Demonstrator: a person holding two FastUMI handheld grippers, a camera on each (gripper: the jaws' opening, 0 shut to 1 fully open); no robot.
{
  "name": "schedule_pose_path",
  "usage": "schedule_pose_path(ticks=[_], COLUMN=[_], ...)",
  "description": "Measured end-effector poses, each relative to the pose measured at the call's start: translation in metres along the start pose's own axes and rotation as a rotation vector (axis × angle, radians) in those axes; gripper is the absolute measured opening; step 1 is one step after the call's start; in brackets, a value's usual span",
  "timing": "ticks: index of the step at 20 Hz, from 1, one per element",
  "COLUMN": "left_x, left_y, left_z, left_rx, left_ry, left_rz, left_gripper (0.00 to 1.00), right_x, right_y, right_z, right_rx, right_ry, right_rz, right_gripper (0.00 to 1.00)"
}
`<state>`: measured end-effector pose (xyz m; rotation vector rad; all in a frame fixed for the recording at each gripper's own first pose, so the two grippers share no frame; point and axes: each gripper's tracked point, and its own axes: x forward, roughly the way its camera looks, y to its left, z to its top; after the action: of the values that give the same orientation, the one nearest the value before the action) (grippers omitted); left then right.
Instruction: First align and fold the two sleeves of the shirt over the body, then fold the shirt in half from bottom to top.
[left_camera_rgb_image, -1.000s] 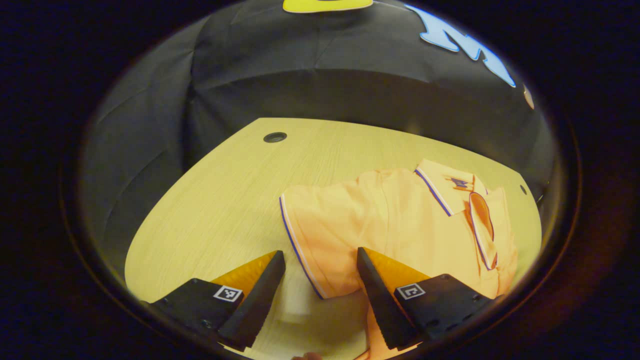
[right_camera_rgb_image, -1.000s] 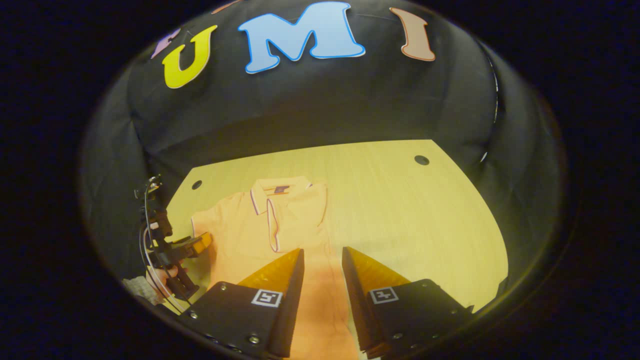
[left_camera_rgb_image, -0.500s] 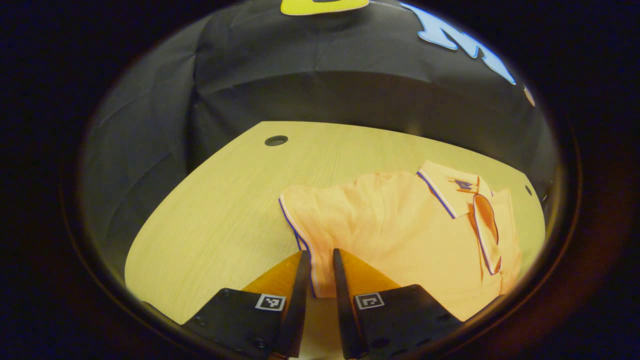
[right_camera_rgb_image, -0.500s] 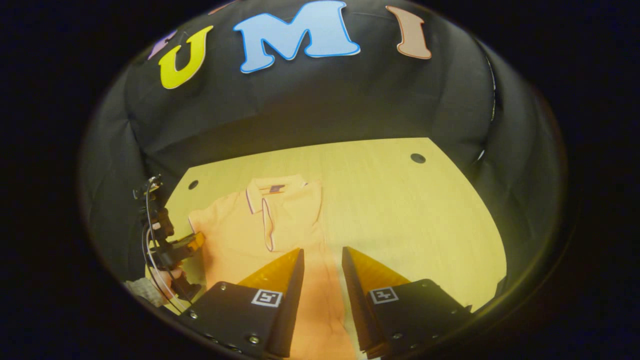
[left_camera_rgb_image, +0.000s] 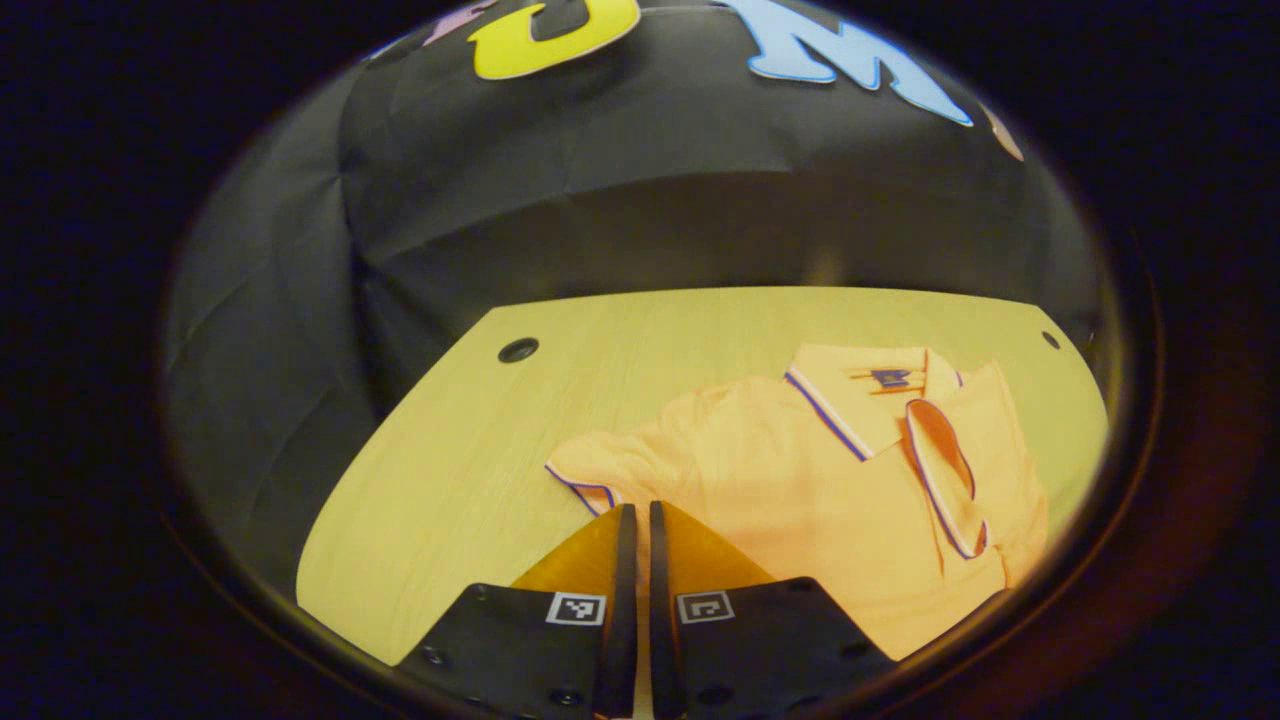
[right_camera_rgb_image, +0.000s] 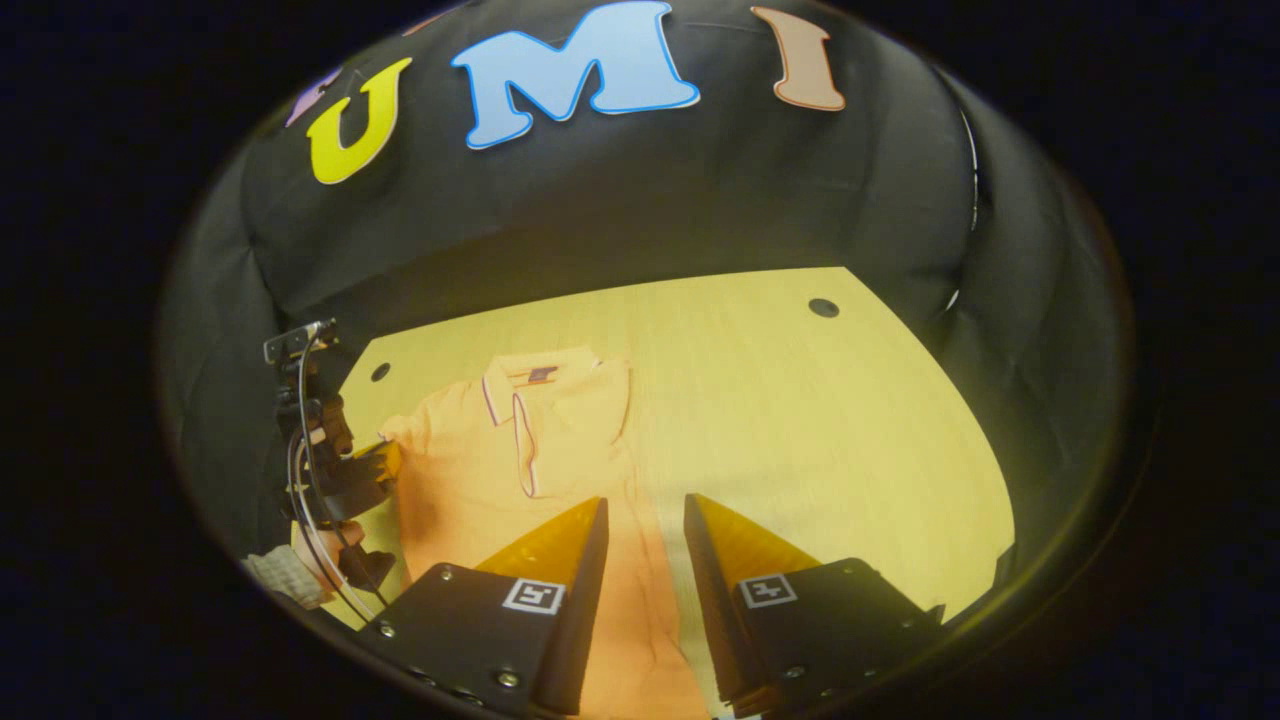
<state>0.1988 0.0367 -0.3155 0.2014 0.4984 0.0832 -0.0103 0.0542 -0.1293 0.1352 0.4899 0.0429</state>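
An orange polo shirt with blue-trimmed collar lies on the wooden table. One sleeve lies folded over its body. The other sleeve is bunched and raised at its cuff, and my left gripper is shut on that cuff. In the right gripper view the shirt lies at the left, with the left gripper at its sleeve and a hand behind it. My right gripper hovers open over the shirt's lower body, cloth showing between its fingers.
The table has round cable holes near its far corners. Bare wood stretches to the right of the shirt. The black cloth wall stands close behind the table's far edge.
My left gripper went from wide open around the sleeve cuff to shut on it, and has begun lifting and bunching the sleeve. The right gripper has barely moved.
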Motion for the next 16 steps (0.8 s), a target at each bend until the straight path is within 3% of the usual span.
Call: schedule_pose_path(ticks=[8, 12, 16], left_x=[-0.038, -0.050, -0.047], left_y=[-0.115, -0.165, -0.184], left_z=[0.045, 0.032, 0.010], left_rx=[0.151, 0.232, 0.231], left_ry=[-0.124, -0.119, -0.066], left_rz=[-0.216, -0.302, -0.333], left_gripper=[0.12, 0.12, 0.12], right_x=[-0.003, -0.007, -0.012], right_y=[-0.010, -0.020, -0.024], right_z=[-0.010, -0.016, -0.023], right_rx=[0.032, 0.063, 0.088], right_ry=[0.006, 0.012, 0.014], right_rz=[-0.008, -0.017, -0.031], right_gripper=[0.49, 0.49, 0.49])
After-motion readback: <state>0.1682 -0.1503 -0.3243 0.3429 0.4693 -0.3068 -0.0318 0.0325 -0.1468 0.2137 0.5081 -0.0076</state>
